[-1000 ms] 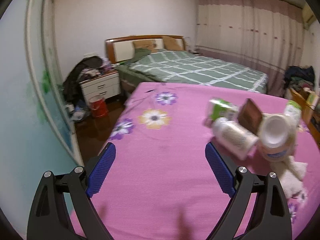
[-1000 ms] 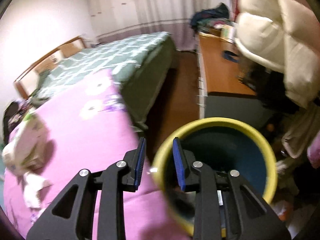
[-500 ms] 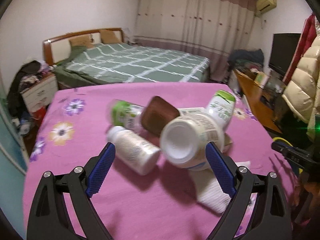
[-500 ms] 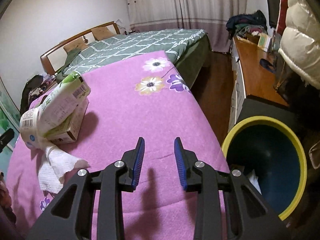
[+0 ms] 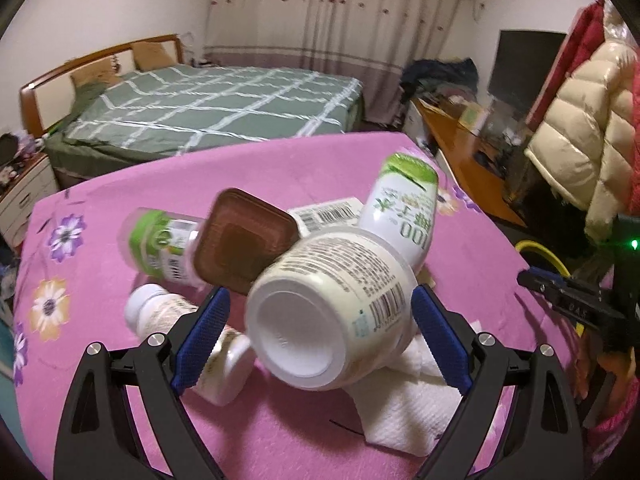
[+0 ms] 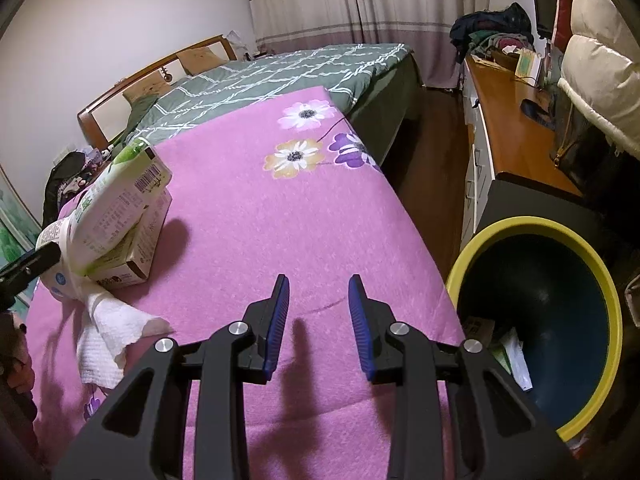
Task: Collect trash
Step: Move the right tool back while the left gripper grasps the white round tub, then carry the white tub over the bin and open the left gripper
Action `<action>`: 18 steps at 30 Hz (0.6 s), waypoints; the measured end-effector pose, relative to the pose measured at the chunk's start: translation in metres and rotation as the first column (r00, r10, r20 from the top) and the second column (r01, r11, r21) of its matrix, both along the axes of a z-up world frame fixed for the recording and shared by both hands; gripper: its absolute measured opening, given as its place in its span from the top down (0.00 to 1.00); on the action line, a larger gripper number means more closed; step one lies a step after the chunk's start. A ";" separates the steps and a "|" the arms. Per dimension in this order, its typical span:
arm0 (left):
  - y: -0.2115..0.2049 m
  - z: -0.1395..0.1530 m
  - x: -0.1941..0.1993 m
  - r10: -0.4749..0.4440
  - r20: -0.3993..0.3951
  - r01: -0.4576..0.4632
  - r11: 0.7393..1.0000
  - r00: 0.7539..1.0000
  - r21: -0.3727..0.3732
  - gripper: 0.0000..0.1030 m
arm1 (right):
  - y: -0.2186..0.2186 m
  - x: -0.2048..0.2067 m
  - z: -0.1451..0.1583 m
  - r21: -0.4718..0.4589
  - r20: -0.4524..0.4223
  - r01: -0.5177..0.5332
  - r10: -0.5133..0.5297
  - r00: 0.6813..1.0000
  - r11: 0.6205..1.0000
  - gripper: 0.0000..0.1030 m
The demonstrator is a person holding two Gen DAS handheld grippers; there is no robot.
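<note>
A heap of trash lies on the pink flowered cloth point(image 5: 280, 168): a large white tub point(image 5: 332, 312) lying with its base towards me, a brown square lid point(image 5: 244, 246), a green-and-white carton point(image 5: 404, 204), two small bottles point(image 5: 160, 240) point(image 5: 188, 336), a flat box point(image 5: 324, 212) and a white paper towel point(image 5: 404, 412). My left gripper point(image 5: 316, 344) is open, its blue fingers either side of the tub. My right gripper point(image 6: 318, 324) is open and empty above the cloth, right of the heap point(image 6: 120, 216). A yellow-rimmed bin point(image 6: 560, 248) stands by the cloth's right edge.
A green checked bed point(image 5: 212, 108) lies behind. A wooden desk point(image 6: 516, 136) with clutter runs along the right wall, beside a puffy cream jacket point(image 5: 580, 120). A white bedside cabinet point(image 5: 24, 188) stands far left. The bin holds paper scraps point(image 6: 512, 352).
My left gripper swung right from bare cloth and closed in on the heap until the tub sits between its fingers. My right gripper left the bin's rim, moved left over the cloth and opened wider.
</note>
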State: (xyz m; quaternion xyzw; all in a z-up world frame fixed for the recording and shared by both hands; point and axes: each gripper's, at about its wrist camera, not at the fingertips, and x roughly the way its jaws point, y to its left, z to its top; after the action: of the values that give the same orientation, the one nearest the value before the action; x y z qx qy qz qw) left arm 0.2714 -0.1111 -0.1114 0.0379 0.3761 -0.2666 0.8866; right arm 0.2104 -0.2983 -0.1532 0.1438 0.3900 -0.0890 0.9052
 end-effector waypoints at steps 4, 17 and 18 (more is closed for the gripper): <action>-0.006 -0.007 0.002 -0.040 -0.010 0.040 0.999 0.999 0.003 0.12 | -0.001 0.000 -0.002 0.009 -0.009 -0.004 0.004 1.000 1.000 0.71; -0.009 0.003 -0.025 -0.002 0.044 0.000 0.999 0.999 0.043 0.19 | 0.001 -0.001 0.000 -0.005 0.008 -0.001 0.001 1.000 1.000 0.71; -0.009 0.005 -0.028 0.004 0.051 -0.006 0.999 0.999 0.043 0.19 | 0.002 -0.003 0.002 -0.018 0.020 0.001 0.000 1.000 1.000 0.71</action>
State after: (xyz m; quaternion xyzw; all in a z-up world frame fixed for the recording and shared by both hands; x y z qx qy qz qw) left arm 0.2433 -0.1205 -0.1059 0.0627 0.3592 -0.2554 0.8954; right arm 0.2070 -0.2960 -0.1511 0.1364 0.3802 -0.0914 0.9102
